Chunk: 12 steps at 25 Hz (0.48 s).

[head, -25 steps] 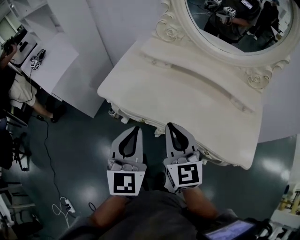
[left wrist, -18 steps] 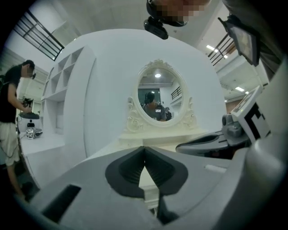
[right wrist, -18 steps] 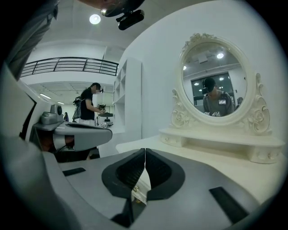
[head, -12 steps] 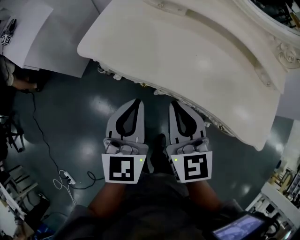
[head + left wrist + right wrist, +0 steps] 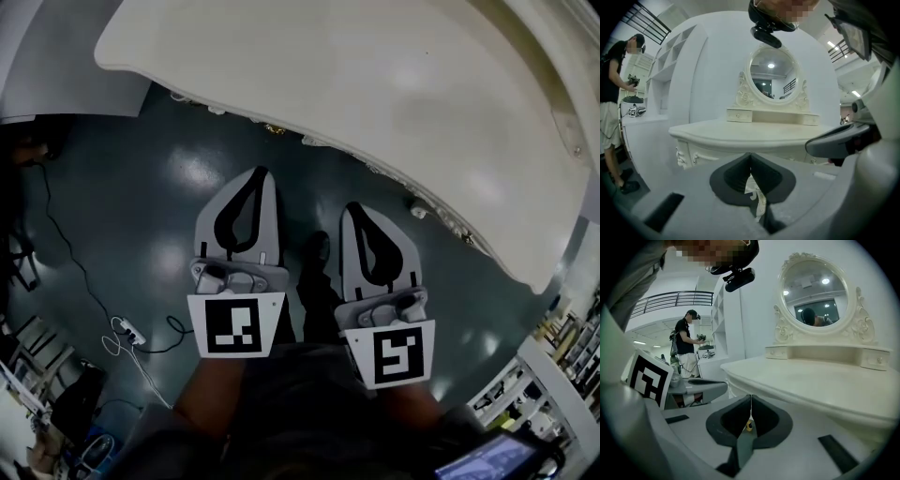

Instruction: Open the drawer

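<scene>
Lowering both hands, you bring the left gripper (image 5: 255,178) and right gripper (image 5: 356,211), both clenched and empty, down before the desk (image 5: 375,84); the drawer (image 5: 715,151) is not yet touched

Staged-bedroom recording lab, ornate cream vanity surface (image 5: 375,84) with oval mirror (image 5: 771,75), glossy green floor (image 5: 141,216), loose power strip (image 5: 128,331), far-left person (image 5: 610,79) holding equipment, mezzanine railing (image 5: 675,298)

The left tool (image 5: 257,174) and right tool (image 5: 352,210) hang over bare floor (image 5: 178,178), just short of the desk (image 5: 375,84). Its overhanging top bars the way ahead. Open floor extends leftward, crossed by a cable (image 5: 64,251) and power strip (image 5: 129,333).
</scene>
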Motion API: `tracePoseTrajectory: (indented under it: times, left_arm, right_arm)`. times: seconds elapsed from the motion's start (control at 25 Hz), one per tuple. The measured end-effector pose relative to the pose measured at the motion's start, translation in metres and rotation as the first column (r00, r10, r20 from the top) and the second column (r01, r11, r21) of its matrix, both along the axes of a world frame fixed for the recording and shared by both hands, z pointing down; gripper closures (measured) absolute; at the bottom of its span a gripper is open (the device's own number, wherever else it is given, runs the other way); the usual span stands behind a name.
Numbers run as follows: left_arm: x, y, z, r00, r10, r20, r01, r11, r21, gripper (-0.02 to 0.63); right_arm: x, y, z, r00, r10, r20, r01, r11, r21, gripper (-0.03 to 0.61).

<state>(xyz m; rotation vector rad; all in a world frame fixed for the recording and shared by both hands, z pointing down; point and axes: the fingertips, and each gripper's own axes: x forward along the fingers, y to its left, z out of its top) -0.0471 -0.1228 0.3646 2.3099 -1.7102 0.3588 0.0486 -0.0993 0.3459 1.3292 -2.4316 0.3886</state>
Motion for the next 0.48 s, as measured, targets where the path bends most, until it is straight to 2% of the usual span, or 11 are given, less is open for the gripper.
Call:
tracePoseTrajectory:
  times: [0.2, 0.24, 0.28, 0.32, 0.48]
  left_arm:
    - [0.001, -0.010, 0.008, 0.996, 0.006, -0.087, -0.002, 0.999, 0.046, 0.595]
    - [0.003, -0.012, 0.009, 0.994, 0.019, -0.104, -0.013, 0.998, 0.054, 0.579]
    - [0.005, -0.014, 0.011, 0.994, 0.031, -0.109, -0.025, 0.998, 0.058, 0.496]
    - [0.006, -0.016, 0.014, 0.994, 0.040, -0.105, -0.034, 0.998, 0.059, 0.462]
    - [0.009, -0.022, 0.029, 0.996, 0.047, -0.080, -0.045, 0.998, 0.033, 0.406]
  right_arm:
    - [0.000, 0.002, 0.013, 1.000, 0.001, -0.003, -0.001, 1.000, -0.025, 0.565]
    - [0.000, 0.002, 0.014, 1.000, 0.001, -0.004, -0.001, 1.000, -0.030, 0.565]
    - [0.001, 0.002, 0.015, 1.000, 0.001, -0.006, -0.001, 0.999, -0.033, 0.565]
    - [0.001, 0.002, 0.017, 1.000, 0.002, -0.008, -0.002, 0.999, -0.035, 0.565]
    - [0.005, 0.003, 0.022, 1.000, 0.007, -0.016, -0.007, 0.999, -0.041, 0.563]
